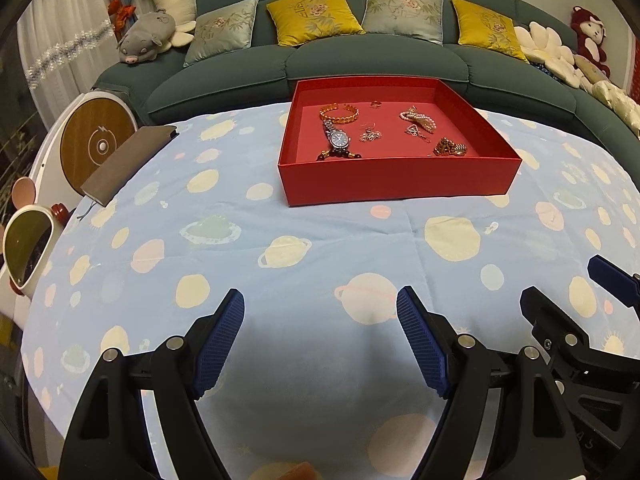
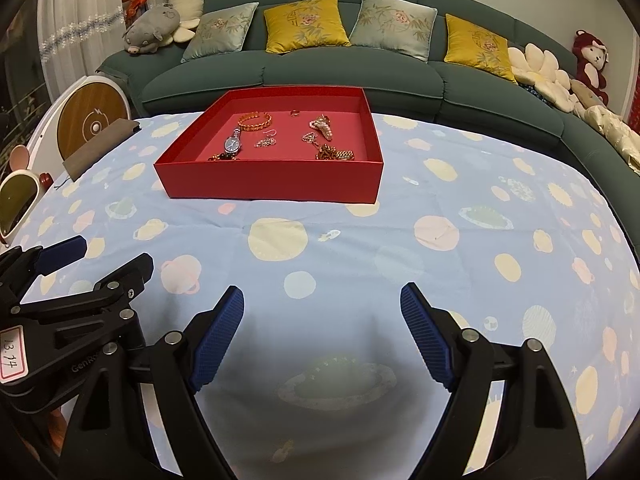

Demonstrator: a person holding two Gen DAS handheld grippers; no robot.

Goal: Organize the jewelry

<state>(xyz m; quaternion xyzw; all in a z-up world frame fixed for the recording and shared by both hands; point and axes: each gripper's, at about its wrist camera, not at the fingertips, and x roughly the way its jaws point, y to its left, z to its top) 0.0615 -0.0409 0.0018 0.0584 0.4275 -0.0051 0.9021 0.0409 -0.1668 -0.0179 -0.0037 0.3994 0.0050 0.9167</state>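
Note:
A shallow red box (image 1: 400,182) (image 2: 268,182) stands on the table's far side. It holds several pieces: a silver watch with a blue dial (image 1: 339,138) (image 2: 233,143), an orange bangle (image 1: 339,113) (image 2: 255,121), a pearl piece (image 1: 420,118) (image 2: 322,126), a gold chain (image 1: 451,148) (image 2: 335,155), dark beads (image 1: 340,156), earrings (image 1: 371,134) and a ring (image 1: 375,104). My left gripper (image 1: 320,304) is open and empty, low over the cloth, well short of the box. My right gripper (image 2: 322,300) is open and empty beside it; it also shows in the left wrist view (image 1: 560,280).
The table wears a light blue cloth with planets (image 1: 280,248). A brown notebook (image 1: 128,164) lies at its left edge, by a round wooden charger (image 1: 96,140) and a mirror (image 1: 28,248). A green sofa with cushions (image 1: 360,52) stands behind.

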